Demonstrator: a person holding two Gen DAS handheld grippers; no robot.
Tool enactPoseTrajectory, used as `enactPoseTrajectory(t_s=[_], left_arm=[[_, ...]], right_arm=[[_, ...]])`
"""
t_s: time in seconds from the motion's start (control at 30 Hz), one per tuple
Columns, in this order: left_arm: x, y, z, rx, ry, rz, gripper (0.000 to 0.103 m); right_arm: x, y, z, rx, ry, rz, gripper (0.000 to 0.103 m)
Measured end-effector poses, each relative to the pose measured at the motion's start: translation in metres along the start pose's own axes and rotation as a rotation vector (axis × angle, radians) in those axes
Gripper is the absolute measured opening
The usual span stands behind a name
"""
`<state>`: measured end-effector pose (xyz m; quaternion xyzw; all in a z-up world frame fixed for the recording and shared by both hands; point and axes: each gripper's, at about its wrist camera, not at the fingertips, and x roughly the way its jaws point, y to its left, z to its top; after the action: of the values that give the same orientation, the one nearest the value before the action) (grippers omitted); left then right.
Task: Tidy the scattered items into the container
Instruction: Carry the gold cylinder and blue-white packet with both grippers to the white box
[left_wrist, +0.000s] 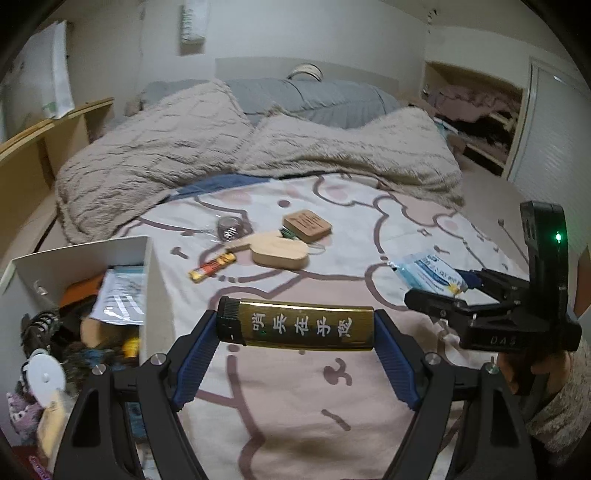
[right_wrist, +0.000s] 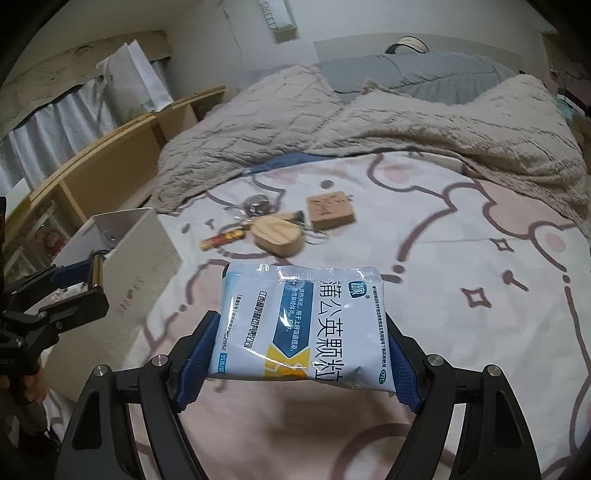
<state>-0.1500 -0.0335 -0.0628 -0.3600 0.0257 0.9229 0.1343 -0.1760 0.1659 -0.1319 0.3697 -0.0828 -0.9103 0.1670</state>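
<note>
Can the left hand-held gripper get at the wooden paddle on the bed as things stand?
Probably not yet. The left hand-held gripper is shut on a gold lighter, so its jaws are full. The wooden paddle lies uncovered on the bedspread; the path looks free.

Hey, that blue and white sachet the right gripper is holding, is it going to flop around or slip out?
The sachet looks soft: it bows between the right hand-held gripper pads and its edges crinkle, so it will probably sag. Its glossy film catches glare, so it may be slippery. It looks thin and flat, so probably light, and unlikely to roll once dropped in the box.
</note>
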Motion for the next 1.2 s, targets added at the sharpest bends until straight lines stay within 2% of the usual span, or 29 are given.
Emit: enactPoseTrajectory(t_s=[0.3, 0.87, 1.2], left_arm=[[-0.029, 0.040, -0.007, -0.056, -0.042, 0.075, 0.082], [-0.054, 0.116, -0.032, -0.207, -0.053, 0.213, 0.082], [-0.061, 0.145, -0.050, -0.261, -0.051, 0.235, 0.082]], right_arm=[[-0.003, 0.056, 0.014, -0.114, -0.033, 0.040, 0.082], [0.020, 0.155, 0.032, -0.309, -0.026, 0.167, 0.082], [0.034, 0.196, 0.050, -0.364, -0.008, 0.213, 0.082]])
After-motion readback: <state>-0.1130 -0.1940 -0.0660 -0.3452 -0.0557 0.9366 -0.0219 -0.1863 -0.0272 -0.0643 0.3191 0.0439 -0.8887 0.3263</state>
